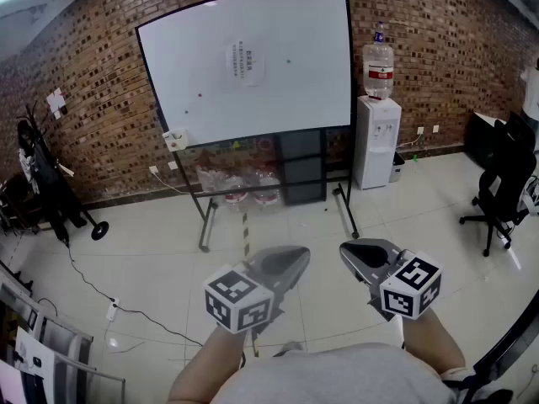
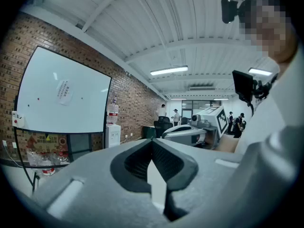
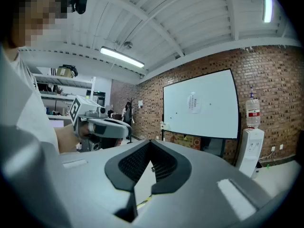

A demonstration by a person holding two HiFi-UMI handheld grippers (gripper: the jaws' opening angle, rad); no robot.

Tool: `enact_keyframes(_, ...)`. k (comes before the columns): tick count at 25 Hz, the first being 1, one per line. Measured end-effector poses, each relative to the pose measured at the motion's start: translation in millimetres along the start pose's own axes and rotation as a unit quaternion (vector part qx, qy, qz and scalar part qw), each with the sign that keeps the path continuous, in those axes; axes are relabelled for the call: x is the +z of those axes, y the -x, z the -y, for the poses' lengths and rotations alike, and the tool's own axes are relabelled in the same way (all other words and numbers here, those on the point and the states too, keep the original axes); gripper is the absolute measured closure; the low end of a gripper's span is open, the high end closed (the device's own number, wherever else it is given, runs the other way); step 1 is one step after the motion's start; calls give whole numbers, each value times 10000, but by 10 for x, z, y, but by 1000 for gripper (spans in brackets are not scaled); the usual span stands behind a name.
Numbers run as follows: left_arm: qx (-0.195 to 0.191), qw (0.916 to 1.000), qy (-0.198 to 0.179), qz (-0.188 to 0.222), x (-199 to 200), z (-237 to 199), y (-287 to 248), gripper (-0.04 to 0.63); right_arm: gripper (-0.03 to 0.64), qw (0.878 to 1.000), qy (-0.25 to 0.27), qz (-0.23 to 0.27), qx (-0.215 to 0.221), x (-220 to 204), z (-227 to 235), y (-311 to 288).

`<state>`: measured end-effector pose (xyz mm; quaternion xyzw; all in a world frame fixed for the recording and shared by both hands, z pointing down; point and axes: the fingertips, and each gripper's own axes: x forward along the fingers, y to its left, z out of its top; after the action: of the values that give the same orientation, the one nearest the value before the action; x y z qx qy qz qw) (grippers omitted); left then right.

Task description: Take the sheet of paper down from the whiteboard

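Observation:
A white sheet of paper (image 1: 244, 63) with printed text hangs near the top middle of the whiteboard (image 1: 278, 99), which stands on a wheeled frame against the brick wall. Both grippers are held low, well short of the board, with floor between. My left gripper (image 1: 301, 254) is shut with nothing in it. My right gripper (image 1: 347, 250) is likewise shut and empty. In the left gripper view the paper (image 2: 63, 91) shows far off to the left of the closed jaw tips (image 2: 152, 140). In the right gripper view the paper (image 3: 194, 102) lies right of the closed tips (image 3: 151, 141).
A water dispenser (image 1: 376, 141) with a bottle stands right of the board. A black office chair (image 1: 503, 183) is at far right. A cable and power strip (image 1: 111, 310) lie on the floor at left, near dark equipment (image 1: 46, 188). Bags (image 1: 244, 185) sit under the board.

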<state>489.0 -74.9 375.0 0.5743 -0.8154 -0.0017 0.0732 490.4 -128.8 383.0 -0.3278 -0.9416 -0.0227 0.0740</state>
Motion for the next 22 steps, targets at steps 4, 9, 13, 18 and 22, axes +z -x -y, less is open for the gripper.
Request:
enact_keyframes(4,123,9999,59,-1,-12,-215,18,594,618,9999,78,-126,-17,-60,95,-216)
enact_keyframes(9,174,9998,107,2,-63,-614,-97,594,618,9995,268,-160,22,-98,295,-534)
enact_keyframes(13,74,9999,-34,-105,-77,-1058,-313,594,618,9995,240,-196,106,-119,607,-956)
enact_keyframes(18,134,9998,108,-42,-52,-2381,-429,594,618,9991,221,-343,124,-108,1140,-2116)
enact_keyframes(22,224,9996,171,88,148,-3822,-585,594,618,9989,192,-415,85,124,1782,-3348)
